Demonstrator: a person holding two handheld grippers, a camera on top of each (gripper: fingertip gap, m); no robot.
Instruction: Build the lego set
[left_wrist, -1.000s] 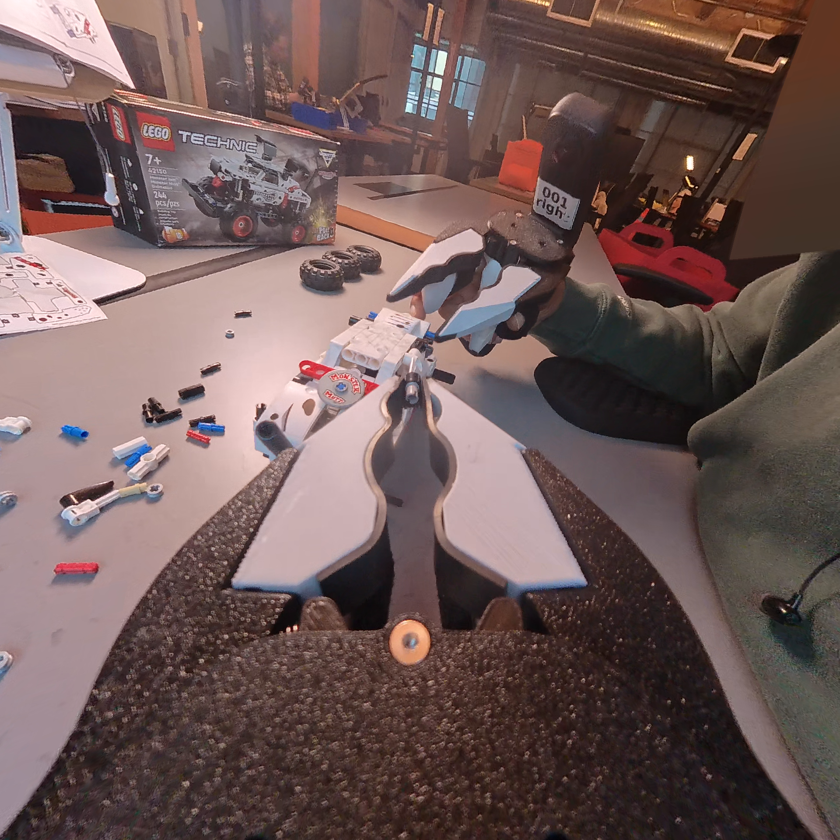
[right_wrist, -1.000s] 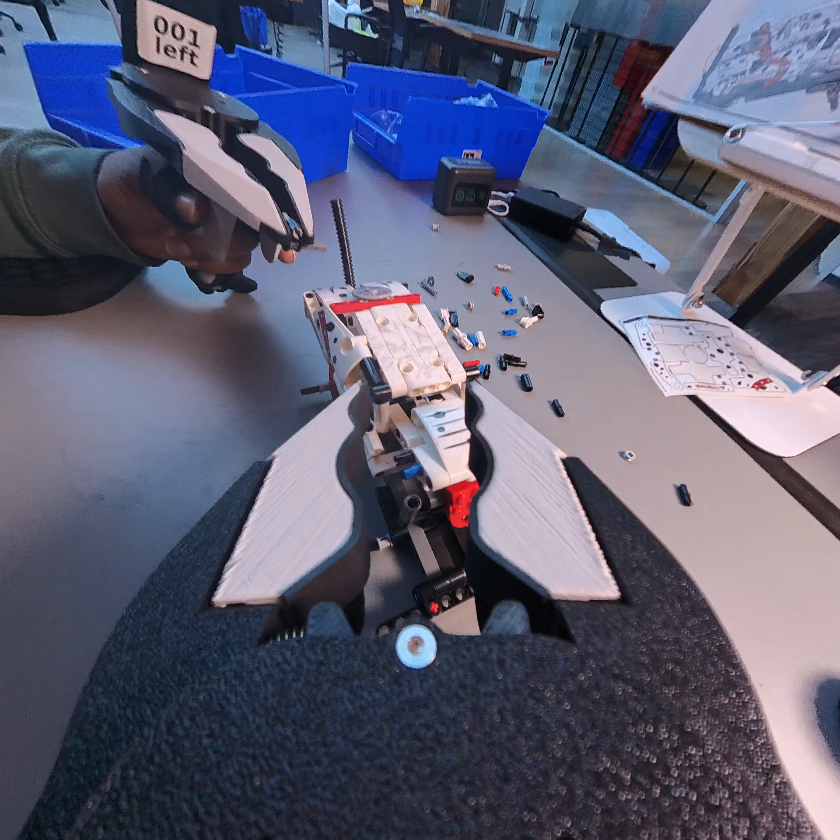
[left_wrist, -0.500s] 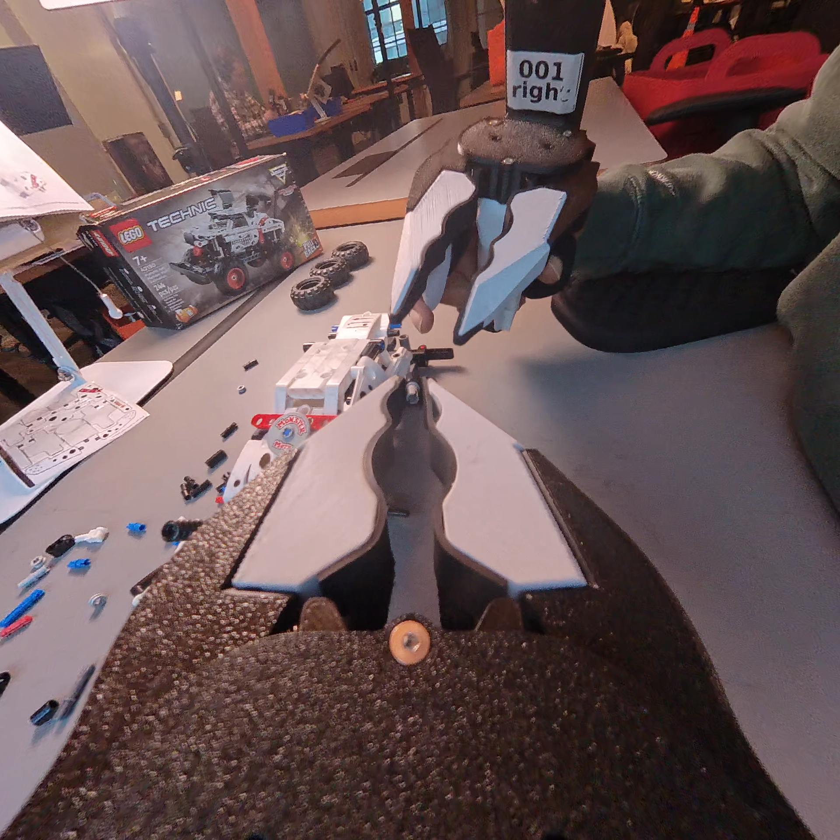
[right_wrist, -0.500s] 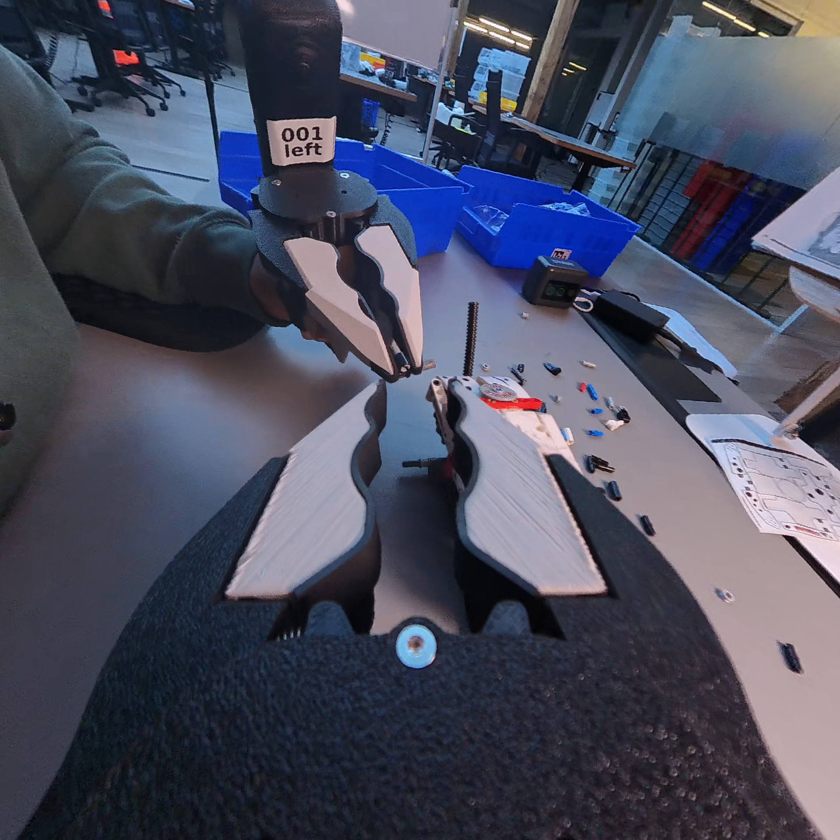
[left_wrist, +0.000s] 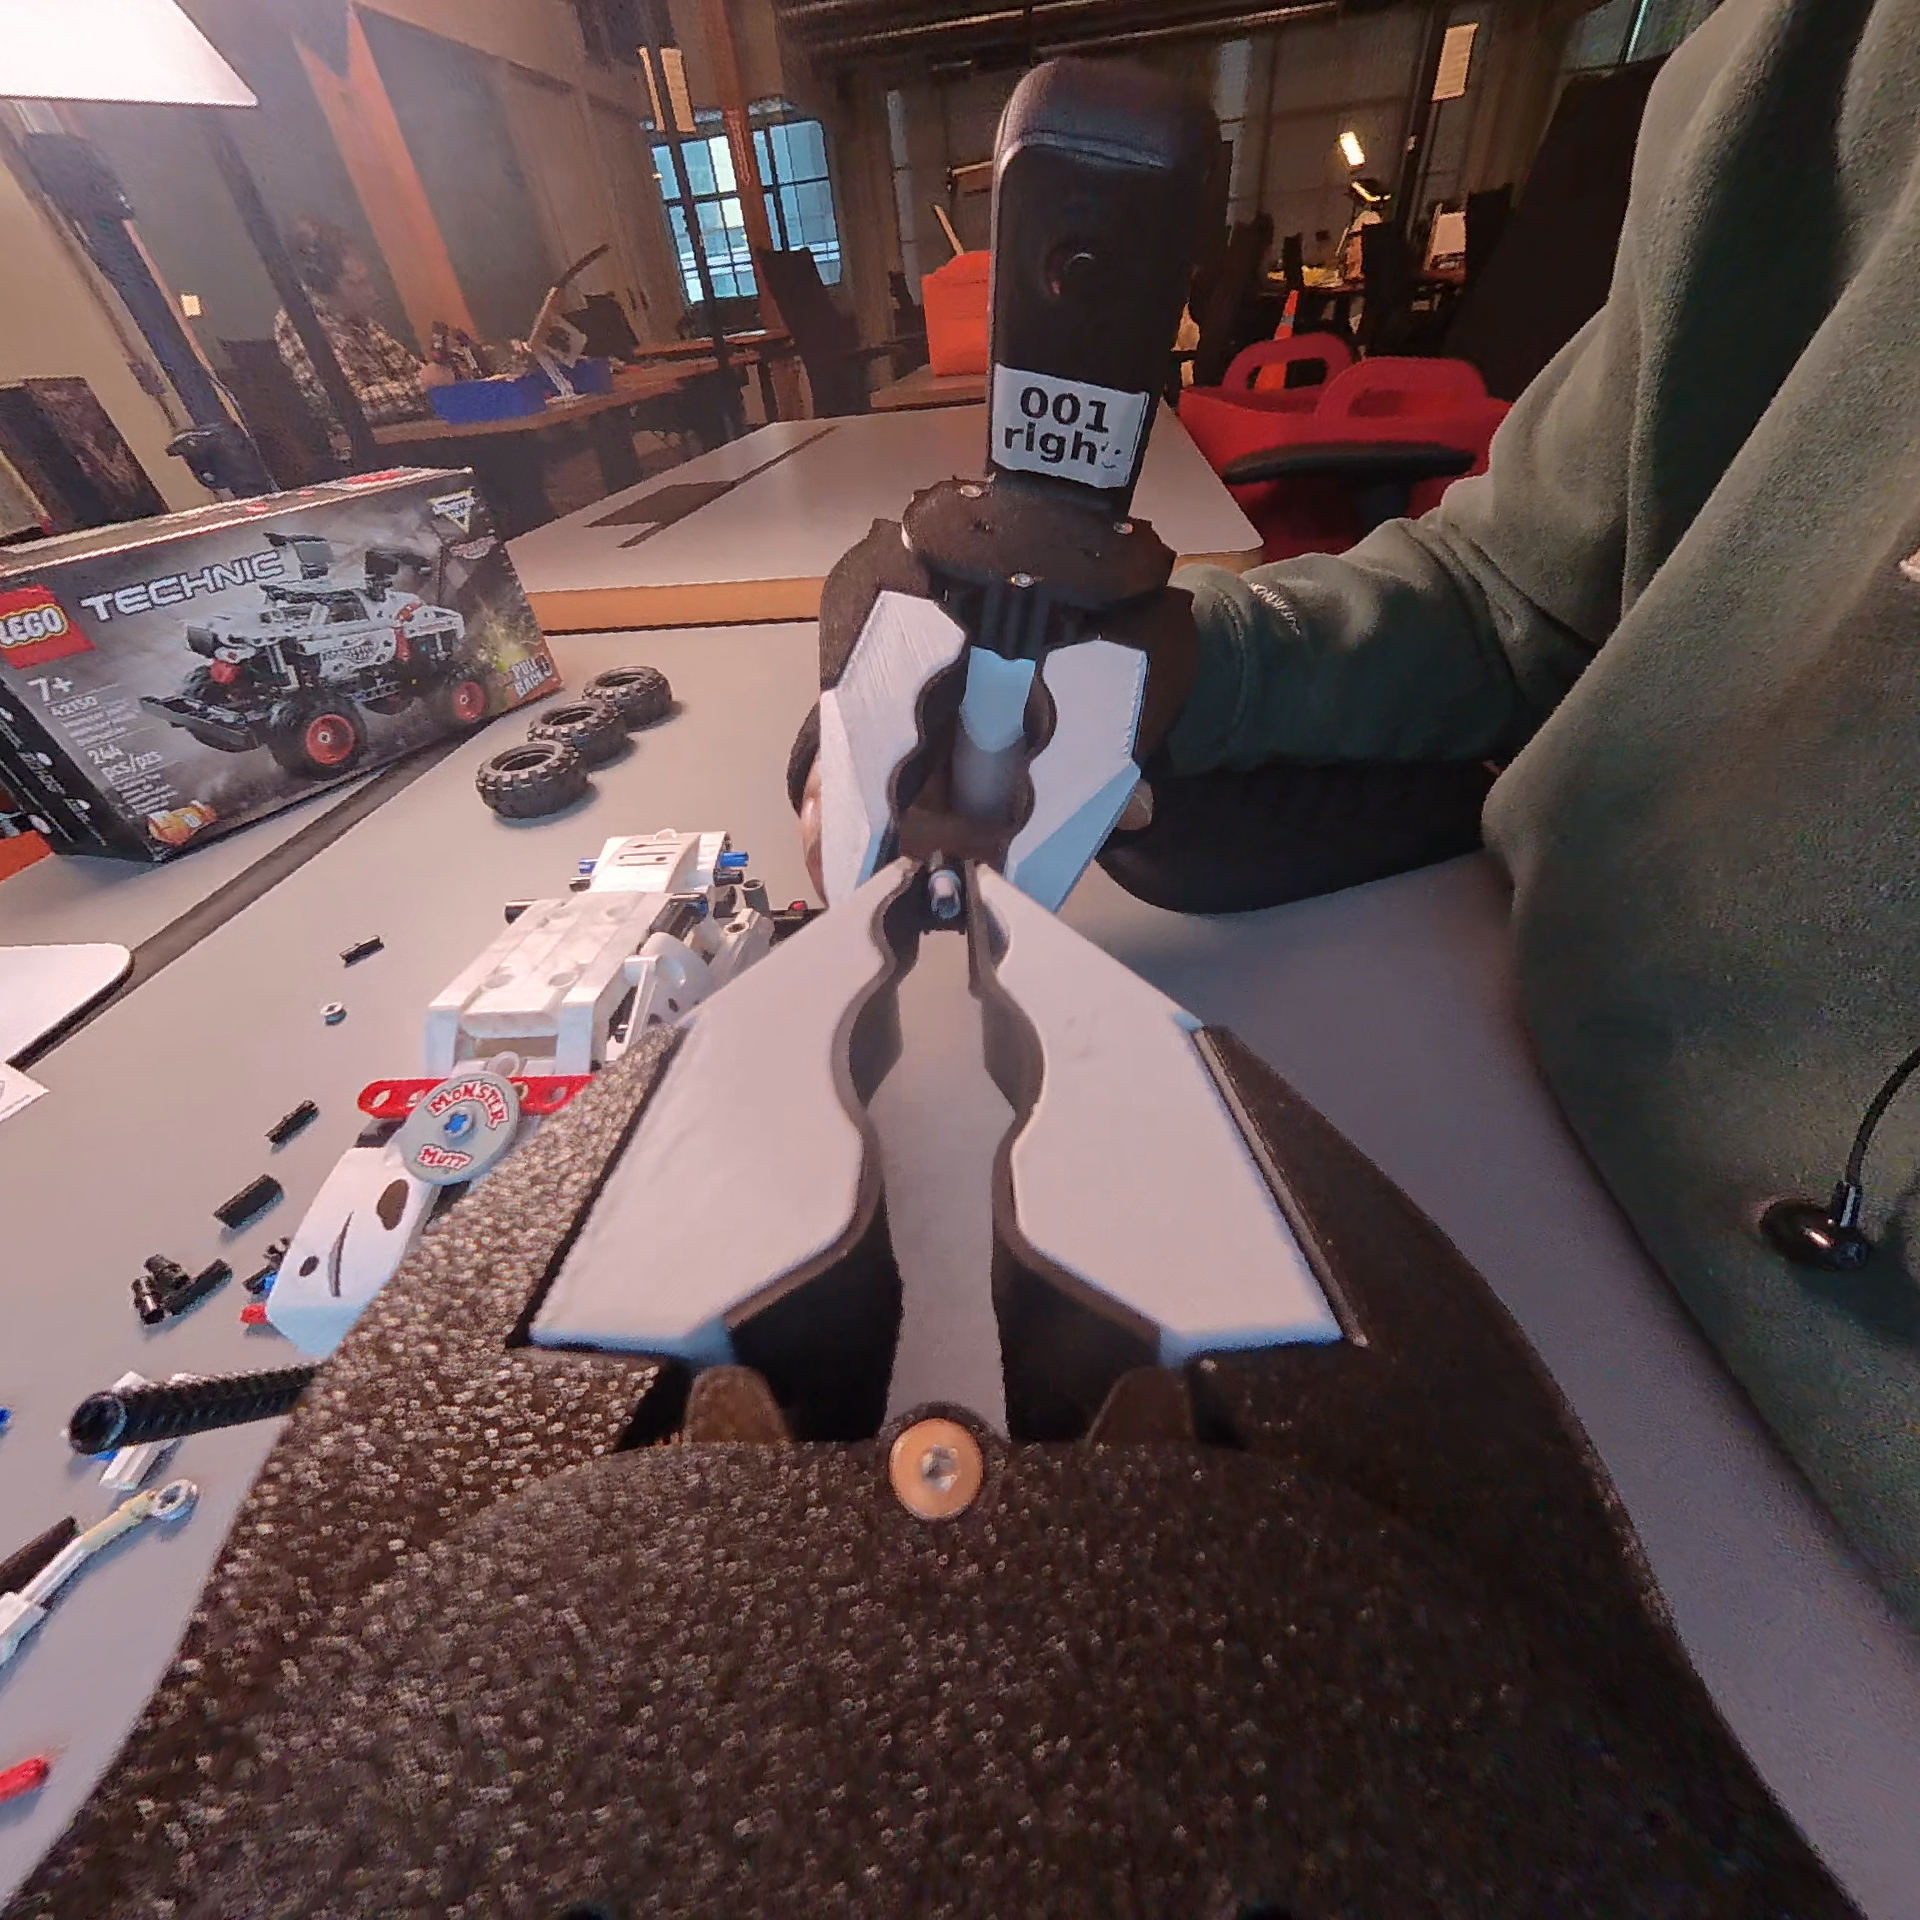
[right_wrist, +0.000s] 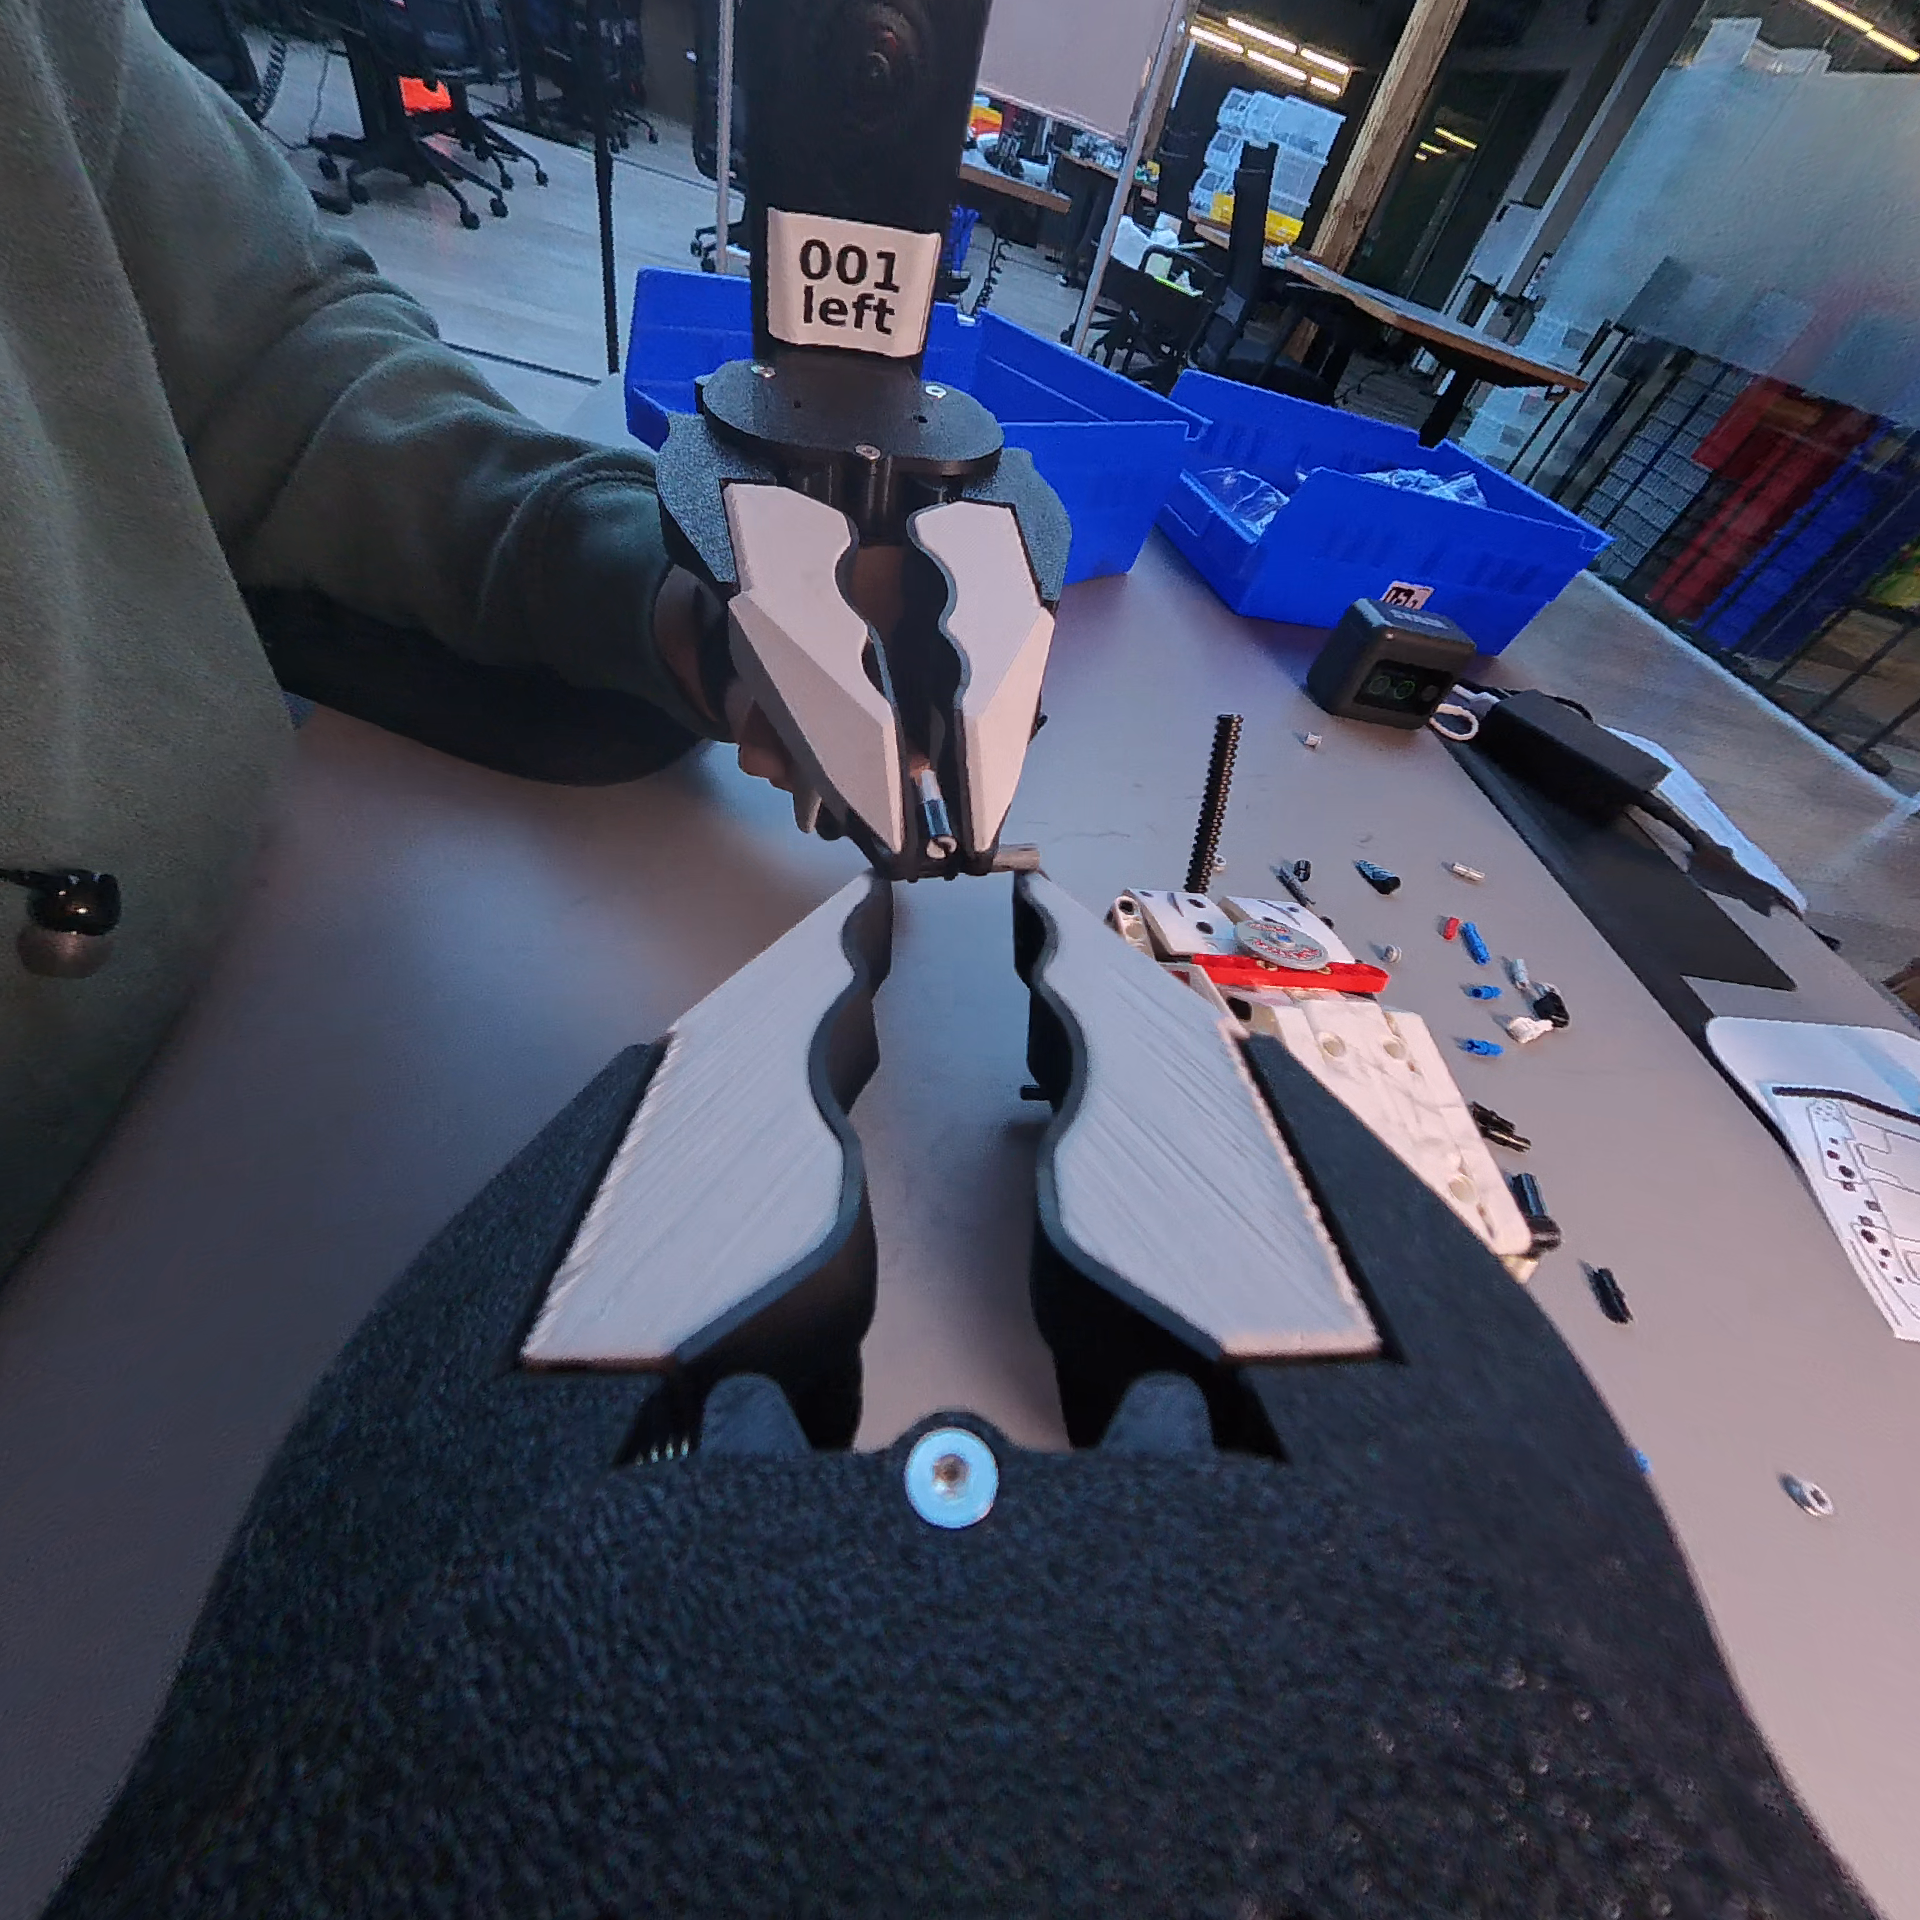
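In the left wrist view, we saw our left gripper (left_wrist: 943, 894) clenched on a small grey pin (left_wrist: 943, 896), its tips nearly meeting around it. Directly ahead, tip to tip with ours, the right gripper (left_wrist: 951, 831) pointed back at us and blocked most of what lay beyond. The half-built white truck (left_wrist: 566, 997) lay on the grey table (left_wrist: 1351, 997) to the left of our fingers, its rear partly hidden by the gripper's black body. Loose black, blue and red pieces were scattered to the left of the truck, a toothed black rod (left_wrist: 187, 1403) lay near the lower left edge, and three black tyres (left_wrist: 577, 727) sat beside the set's box (left_wrist: 260, 644) farther back. A green sleeve (left_wrist: 1382, 644) filled the right side.

In the right wrist view, our right gripper (right_wrist: 951, 883) stood released, fingers apart with only bare table showing between them. The left gripper (right_wrist: 935, 831) hung just ahead (the pin (right_wrist: 932, 816) visible between its tips). The truck (right_wrist: 1340, 1029) lay to the right, partly behind our right finger. Beyond it were small pieces, a sheet of printed paper (right_wrist: 1860, 1153), a small black box (right_wrist: 1387, 665) and two blue bins (right_wrist: 1382, 540).
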